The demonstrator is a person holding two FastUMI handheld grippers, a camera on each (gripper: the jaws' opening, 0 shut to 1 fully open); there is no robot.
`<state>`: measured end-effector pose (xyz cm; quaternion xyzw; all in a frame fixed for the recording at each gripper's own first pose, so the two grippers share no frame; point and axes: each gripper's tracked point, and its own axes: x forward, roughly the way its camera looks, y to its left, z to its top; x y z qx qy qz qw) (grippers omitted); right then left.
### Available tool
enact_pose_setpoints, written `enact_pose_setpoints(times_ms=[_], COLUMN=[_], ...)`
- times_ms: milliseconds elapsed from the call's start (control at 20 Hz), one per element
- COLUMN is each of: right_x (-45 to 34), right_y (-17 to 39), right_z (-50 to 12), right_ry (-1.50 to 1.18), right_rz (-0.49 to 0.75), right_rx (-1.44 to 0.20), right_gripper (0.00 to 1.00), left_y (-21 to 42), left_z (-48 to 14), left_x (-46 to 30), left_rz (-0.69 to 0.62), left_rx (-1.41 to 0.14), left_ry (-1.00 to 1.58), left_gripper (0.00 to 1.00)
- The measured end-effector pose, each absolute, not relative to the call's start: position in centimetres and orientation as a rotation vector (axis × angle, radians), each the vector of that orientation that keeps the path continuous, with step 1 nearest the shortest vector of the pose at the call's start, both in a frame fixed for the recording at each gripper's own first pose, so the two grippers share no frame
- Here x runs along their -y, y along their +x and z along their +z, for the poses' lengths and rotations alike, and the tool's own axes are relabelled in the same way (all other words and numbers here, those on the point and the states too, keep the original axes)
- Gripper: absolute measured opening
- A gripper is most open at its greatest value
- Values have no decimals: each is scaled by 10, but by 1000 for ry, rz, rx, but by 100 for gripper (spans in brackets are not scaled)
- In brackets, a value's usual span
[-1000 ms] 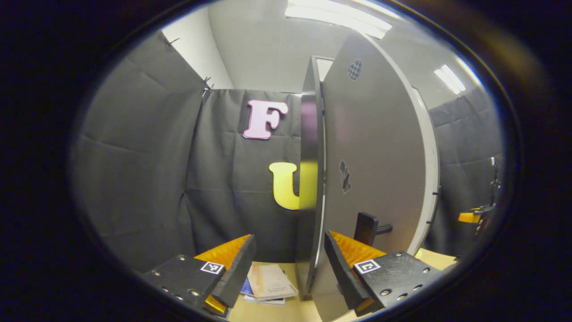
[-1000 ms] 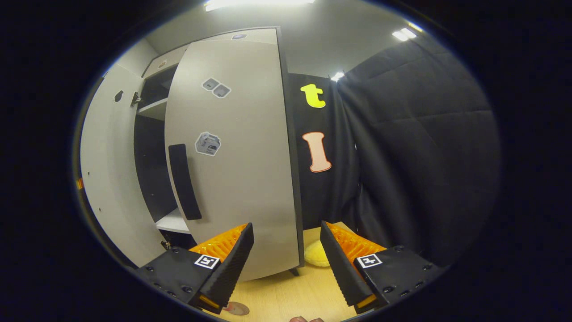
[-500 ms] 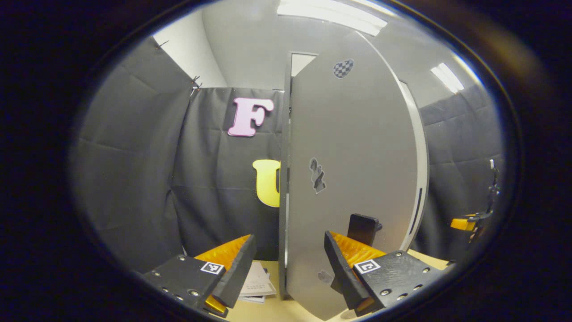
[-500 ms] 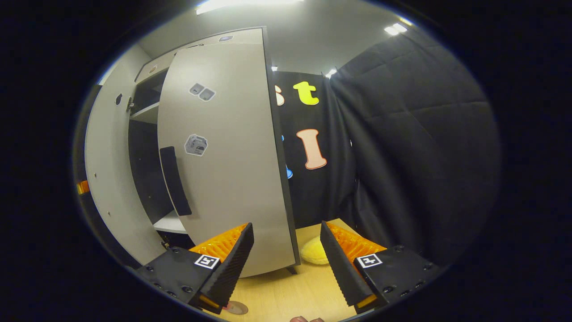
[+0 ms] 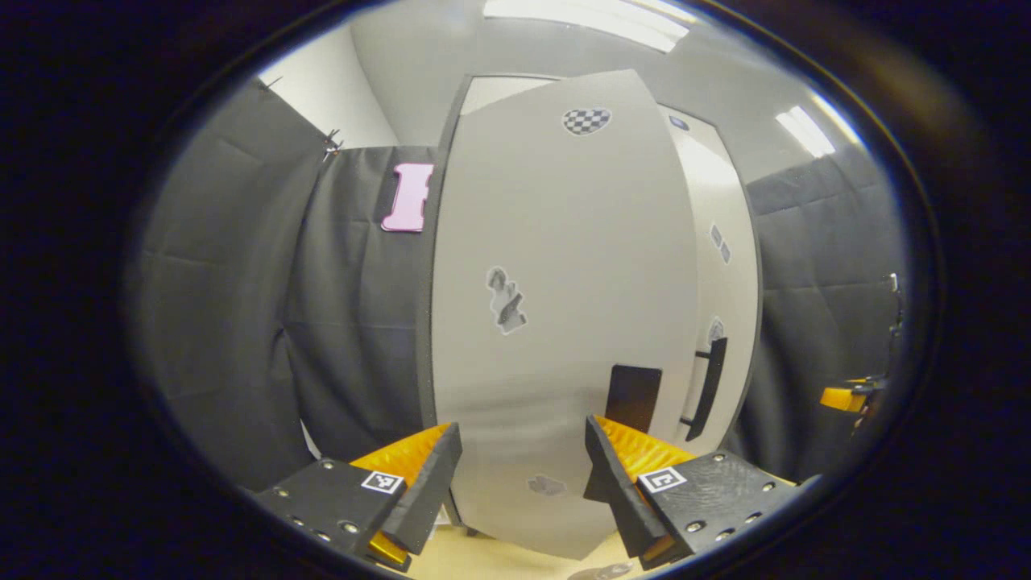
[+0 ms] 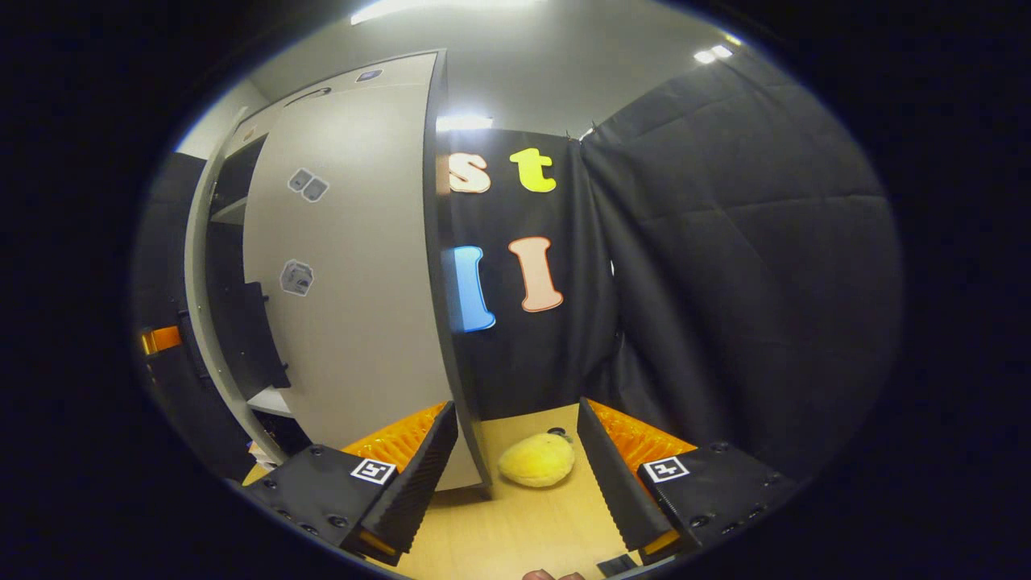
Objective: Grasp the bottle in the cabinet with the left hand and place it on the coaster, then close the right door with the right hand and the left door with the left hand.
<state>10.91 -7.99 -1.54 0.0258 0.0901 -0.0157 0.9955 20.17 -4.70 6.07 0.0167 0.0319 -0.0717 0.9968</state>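
The cabinet's grey left door stands broadside close in front of my open left gripper, its black handle just above the right-hand finger. Past it the right door shows its own handle. In the right gripper view the right door is swung nearly to the cabinet, leaving a narrow dark gap at its left. My right gripper is open and holds nothing. One of its fingers is low against the door's face; I cannot tell whether it touches.
A yellow soft toy lies on the wooden table beside the right door's outer edge. Black cloth walls close in on both sides. The other gripper shows small at the far right of the left gripper view.
The left door has swung from edge-on to broadside before my left gripper. The right door has swung closer to the cabinet, and the yellow toy now lies in full view.
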Motion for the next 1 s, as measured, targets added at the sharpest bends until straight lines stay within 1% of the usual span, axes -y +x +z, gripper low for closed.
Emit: enact_pose_setpoints(times_ms=[50,100,150,350,400,450,500,550,600,650,700,750,800,850,900,950,1000], right_x=[89,96,101,111,113,115,114,113,110,105,101,98,97,95,92,88,83], right_y=[111,114,116,124,126,128,130,132,133,133,134,133,132,132,131,130,130], right_z=[-10,-8,-8,-24,-28,-33,-38,-42,-45,-45,-42,-37,-34,-29,-27,-26,-24], right_ry=[48,48,51,70,74,74,74,76,82,92,100,101,96,90,88,91,93], right_rz=[-33,-30,-22,34,49,59,74,87,101,116,130,135,135,131,124,124,123], right_rx=[-164,-152,-143,-163,-172,-180,-190,-202,-214,-222,-219,-205,-188,-173,-163,-154,-146], right_gripper=[95,92,95,95,92,92,95,95,92,95,92,95,92,92,95,95,95], left_y=[199,195,184,138,126,112,99,87,75,64,54,46,38,31,26,20,14], left_z=[63,67,64,68,68,68,70,71,71,73,75,78,80,85,90,92,94], left_x=[52,56,59,55,55,56,55,53,51,47,44,39,35,31,26,21,16], left_rz=[-138,-129,-116,-44,-31,-22,-8,4,17,30,43,55,67,74,79,84,91], left_rx=[-63,-60,-56,-26,-27,-24,-18,-14,-12,-9,-2,7,21,41,64,82,97], left_ry=[36,38,40,27,7,-11,-24,-27,-24,-18,-15,-22,-34,-49,-64,-81,-90], left_gripper=[95,95,90,90,90,90,90,90,90,94,94,90,90,90,95,89,90])
